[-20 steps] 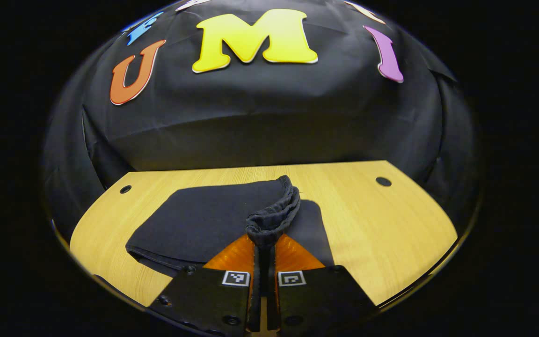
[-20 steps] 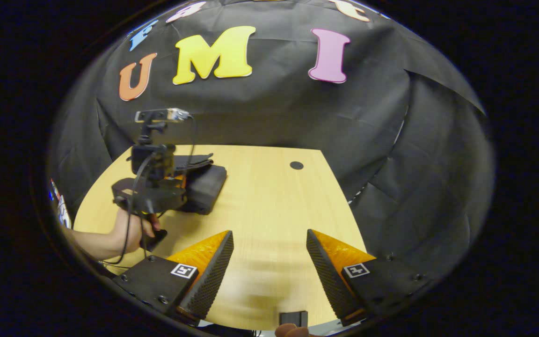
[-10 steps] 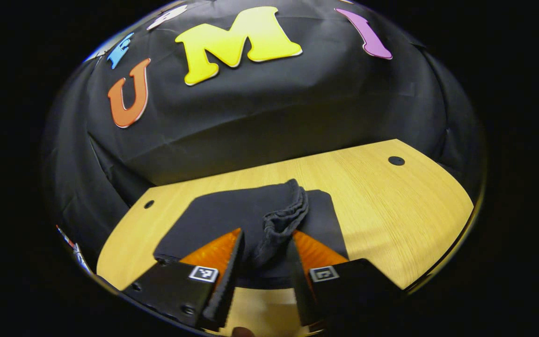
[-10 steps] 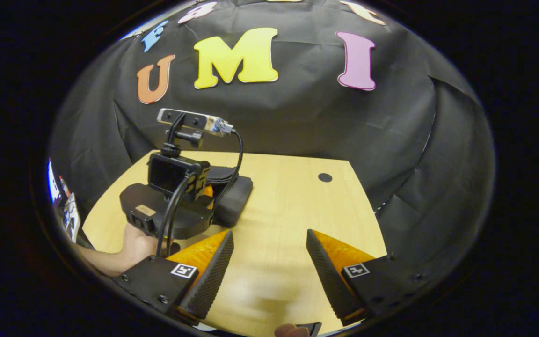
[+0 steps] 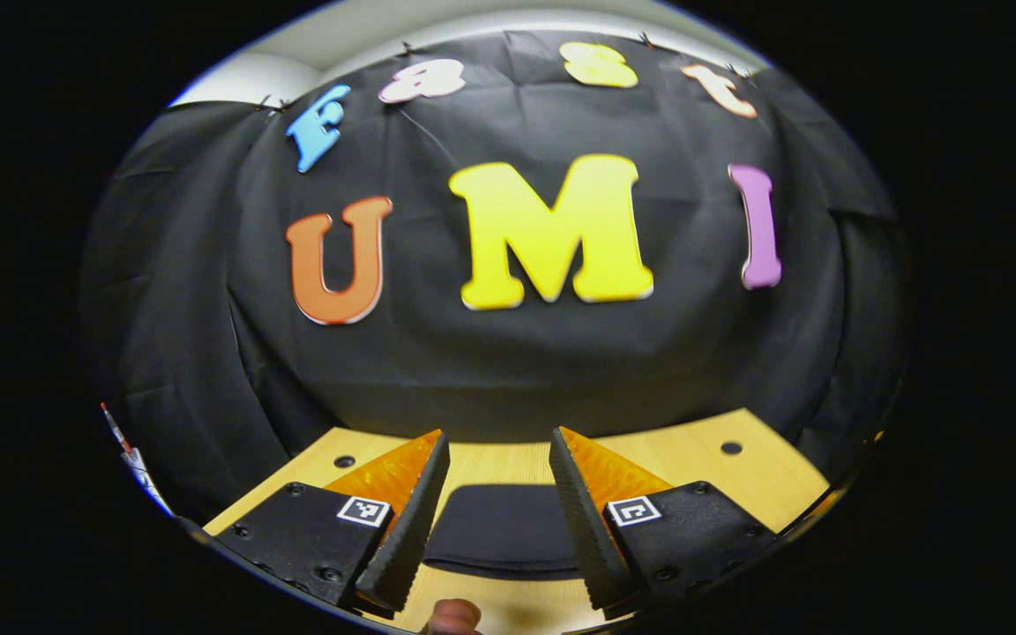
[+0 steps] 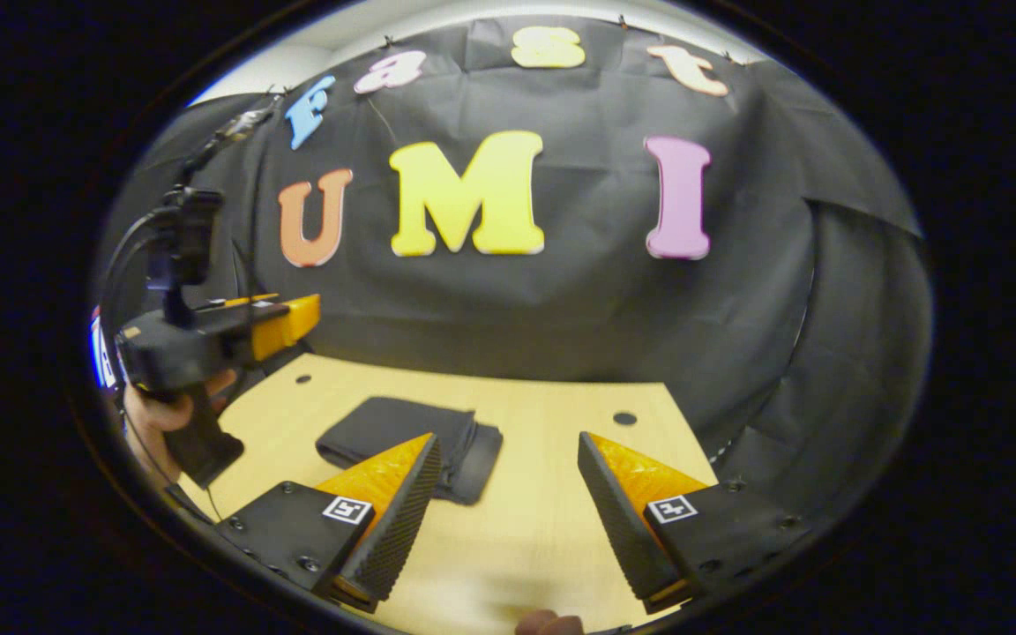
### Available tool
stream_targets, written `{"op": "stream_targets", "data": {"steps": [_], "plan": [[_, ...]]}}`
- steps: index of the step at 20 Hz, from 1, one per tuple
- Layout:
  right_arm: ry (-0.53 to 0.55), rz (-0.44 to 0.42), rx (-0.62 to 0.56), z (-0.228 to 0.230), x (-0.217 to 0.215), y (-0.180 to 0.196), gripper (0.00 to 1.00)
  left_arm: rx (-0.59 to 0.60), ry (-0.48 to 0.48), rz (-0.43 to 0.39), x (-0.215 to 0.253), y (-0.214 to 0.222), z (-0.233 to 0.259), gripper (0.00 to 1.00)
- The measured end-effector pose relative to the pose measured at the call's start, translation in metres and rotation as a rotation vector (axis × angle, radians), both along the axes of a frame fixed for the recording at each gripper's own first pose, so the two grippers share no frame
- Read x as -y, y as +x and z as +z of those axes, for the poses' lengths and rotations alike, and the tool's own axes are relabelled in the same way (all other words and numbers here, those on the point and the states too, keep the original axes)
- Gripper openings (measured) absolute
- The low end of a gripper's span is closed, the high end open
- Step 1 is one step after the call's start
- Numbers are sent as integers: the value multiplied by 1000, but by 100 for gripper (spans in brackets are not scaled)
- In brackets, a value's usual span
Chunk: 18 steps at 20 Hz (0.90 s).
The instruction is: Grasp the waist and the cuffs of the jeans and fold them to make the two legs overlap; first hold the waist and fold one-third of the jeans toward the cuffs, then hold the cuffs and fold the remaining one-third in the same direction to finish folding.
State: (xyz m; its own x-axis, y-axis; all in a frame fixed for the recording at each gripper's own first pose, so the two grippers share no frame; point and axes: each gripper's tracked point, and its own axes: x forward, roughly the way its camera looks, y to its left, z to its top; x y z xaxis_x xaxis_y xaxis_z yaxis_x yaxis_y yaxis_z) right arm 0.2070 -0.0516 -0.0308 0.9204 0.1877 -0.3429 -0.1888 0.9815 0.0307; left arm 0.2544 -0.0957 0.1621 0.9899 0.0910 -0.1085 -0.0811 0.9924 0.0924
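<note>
The dark jeans (image 6: pixel 407 443) lie folded into a compact stack on the wooden table (image 6: pixel 543 494), left of centre in the right gripper view. In the left gripper view the folded jeans (image 5: pixel 499 527) show low between the fingers, well below them. My left gripper (image 5: pixel 495 516) is open, raised above the table and holds nothing. In the right gripper view the left gripper (image 6: pixel 208 331) hangs high at the left, held by a hand (image 6: pixel 151 414). My right gripper (image 6: pixel 508 520) is open and empty, near the table's front, to the right of the jeans.
The yellow wooden table (image 5: pixel 693 459) has small round holes near its far corners (image 6: pixel 624 418). Black cloth walls close in the booth behind and to the right. A fingertip (image 5: pixel 453 616) shows at the bottom edge of the left gripper view.
My left gripper opened, let go of the cuff end of the jeans, then lifted up and back from the stack. The right gripper stayed open and tilted upward.
</note>
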Motion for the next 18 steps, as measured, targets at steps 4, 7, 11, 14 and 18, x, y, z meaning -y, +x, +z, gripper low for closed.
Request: {"op": "stream_targets", "data": {"steps": [4, 7, 11, 14, 18], "plan": [[10, -11, 234, 100, -42, -14, 96, 119, -83, -58, -53, -58, 97, 76], [18, 2, 334, 155, -77, -30, 96, 172, -143, -93, -82, -89, 142, 80], [30, 14, 374, 182, -105, -58, 96, 244, -137, -101, -108, -115, 193, 80], [29, 28, 385, 191, -120, -69, 96, 278, -138, -94, -116, -131, 212, 75], [52, 13, 382, 196, -123, -71, 96, 281, -171, -80, -123, -138, 214, 79]]}}
